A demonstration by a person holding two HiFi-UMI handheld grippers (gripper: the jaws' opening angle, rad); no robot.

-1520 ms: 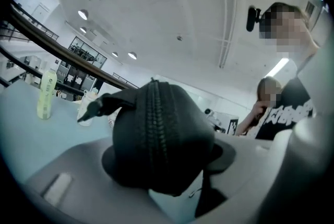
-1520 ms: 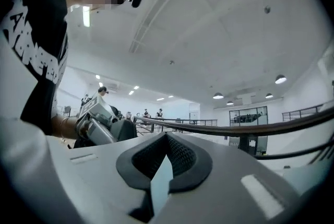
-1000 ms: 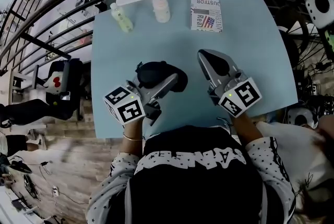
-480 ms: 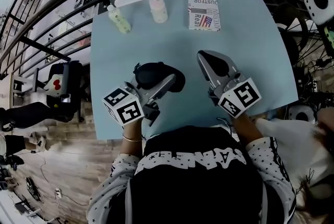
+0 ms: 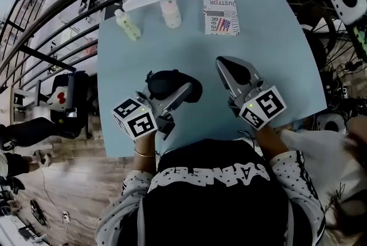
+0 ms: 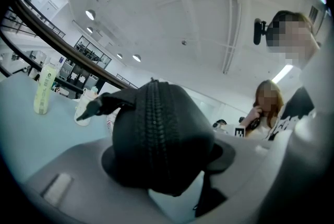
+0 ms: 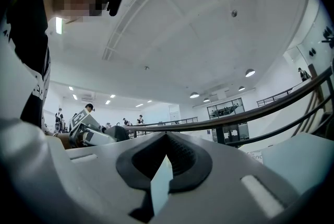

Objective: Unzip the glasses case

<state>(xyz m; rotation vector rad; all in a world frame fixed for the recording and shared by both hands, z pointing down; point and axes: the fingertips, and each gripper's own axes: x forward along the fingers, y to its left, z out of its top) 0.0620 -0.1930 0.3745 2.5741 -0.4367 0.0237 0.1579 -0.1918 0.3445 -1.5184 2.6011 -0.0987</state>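
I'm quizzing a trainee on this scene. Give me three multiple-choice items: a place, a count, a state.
1. The glasses case is: A in the left tool; B on a chair; C on the floor.
2. Count of bottles at the table's far edge: A one; B two; C four.
3. The right tool is: A shut, empty; B shut on the case; C wide open.
Answers: 1 A, it grips the case; 2 B, two show there; 3 A, jaws together with nothing between.

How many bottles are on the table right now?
2. A green bottle stands near the far left corner of the table. A pale bottle stands to its right, left of the printed box. None looks hidden.
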